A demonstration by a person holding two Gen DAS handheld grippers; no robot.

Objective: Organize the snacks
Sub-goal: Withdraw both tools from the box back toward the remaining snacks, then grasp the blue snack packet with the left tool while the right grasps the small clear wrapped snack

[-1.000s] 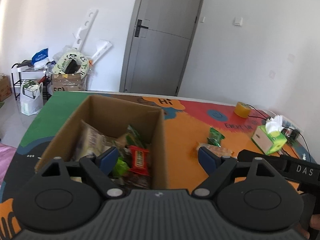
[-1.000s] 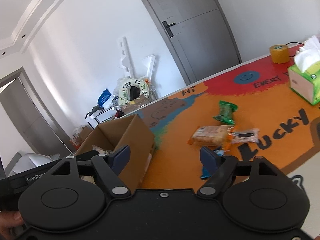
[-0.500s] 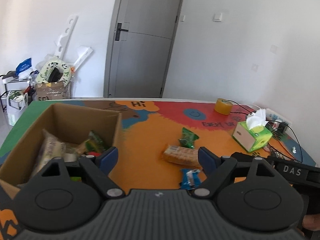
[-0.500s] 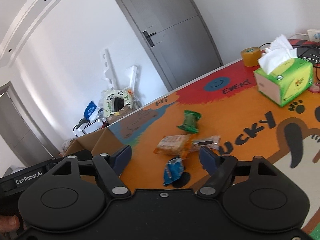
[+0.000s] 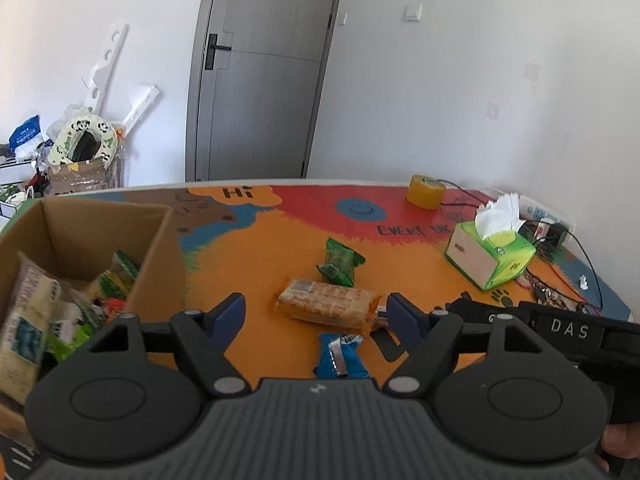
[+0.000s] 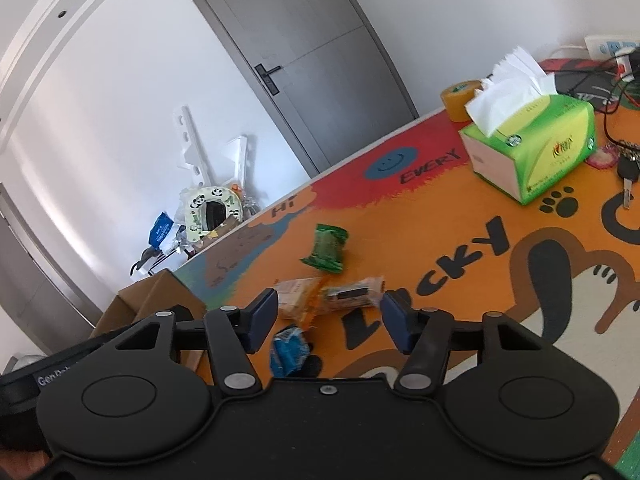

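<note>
Four loose snacks are lying on the table (image 5: pixel 248 264) just beside the cardboard box (image 5: pixel 160 248), which is already holding several packets, so these look like the ones left to pack. The left tongs (image 5: pixel 316 314) are closing, part open, with nothing gripped, framing the long cracker pack (image 5: pixel 326 308) as if lining up for it. The right tongs (image 6: pixel 328 316) are closing too, empty, over the small clear packet (image 6: pixel 352 294). The green packet (image 5: pixel 340 266) and blue packet (image 5: pixel 340 356) are waiting nearby.

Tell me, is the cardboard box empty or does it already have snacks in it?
Partly filled: the cardboard box stands open-topped, with several snack packets inside.
</note>
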